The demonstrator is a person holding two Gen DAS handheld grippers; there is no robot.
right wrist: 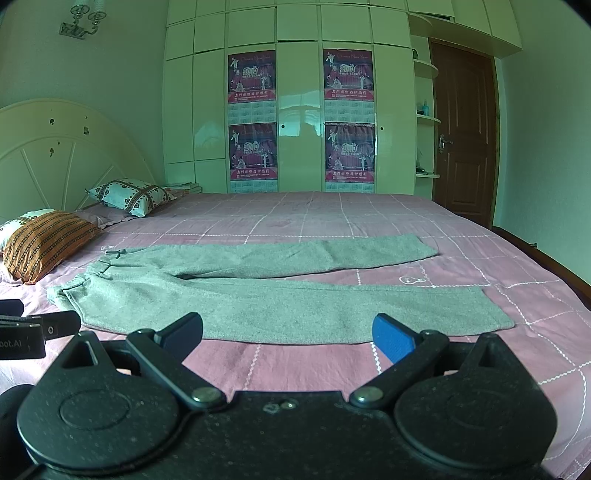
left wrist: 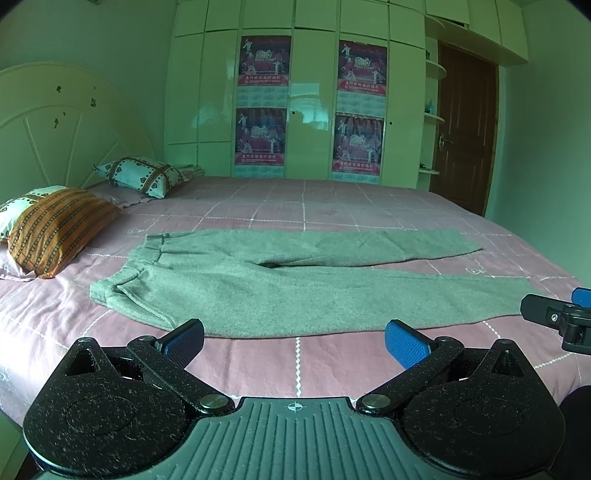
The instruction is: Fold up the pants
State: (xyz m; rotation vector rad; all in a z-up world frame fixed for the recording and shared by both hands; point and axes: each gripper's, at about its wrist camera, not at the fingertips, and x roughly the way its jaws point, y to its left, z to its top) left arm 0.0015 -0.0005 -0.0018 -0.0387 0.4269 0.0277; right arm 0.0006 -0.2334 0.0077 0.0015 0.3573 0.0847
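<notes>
Left wrist: fuzzy grey pants (left wrist: pixel 295 291) flat on checked bedspread (left wrist: pixel 258 362).

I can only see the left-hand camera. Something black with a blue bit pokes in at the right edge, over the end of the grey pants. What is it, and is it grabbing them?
Observer: That is the right gripper. Its own camera shows its jaws wide open, holding nothing.
Operator: It hides the near leg's cuff from me. Is that lying flat?
Observer: Yes, the pants end in a flat, uncovered cuff on the pink sheet.
Operator: Anything on the wall above the headboard?
Observer: A wall lamp with two arms, which your view all but misses.
</notes>
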